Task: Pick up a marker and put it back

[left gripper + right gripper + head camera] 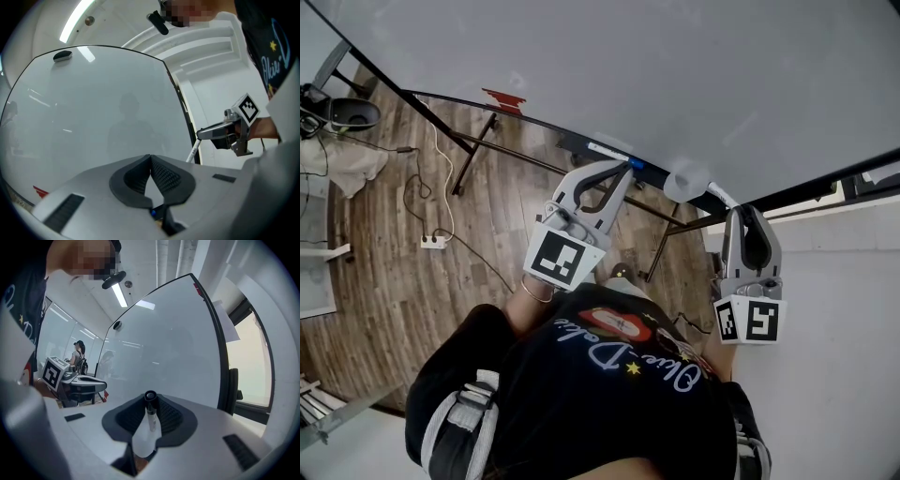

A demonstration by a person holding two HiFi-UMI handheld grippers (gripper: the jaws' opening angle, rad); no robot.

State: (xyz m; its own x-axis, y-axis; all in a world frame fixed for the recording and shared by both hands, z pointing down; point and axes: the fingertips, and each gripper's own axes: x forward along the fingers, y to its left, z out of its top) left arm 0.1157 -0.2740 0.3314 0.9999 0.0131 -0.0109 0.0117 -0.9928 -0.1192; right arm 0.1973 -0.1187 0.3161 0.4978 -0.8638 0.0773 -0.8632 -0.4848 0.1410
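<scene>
An office-like meeting room: big whiteboard (628, 66) on a stand, wood-plank floor (384, 281), ceiling strip light (119, 294).

The whiteboard (694, 84) looks smooth and glossy, the floor (384, 253) is grained wood; the right claw (150, 403) is matt grey plastic, the marker (151, 425) smooth white plastic.

L gripper (151, 158) fingers tip-to-tip facing whiteboard (93, 117); R gripper (200, 133) holds marker (191, 152).
</scene>
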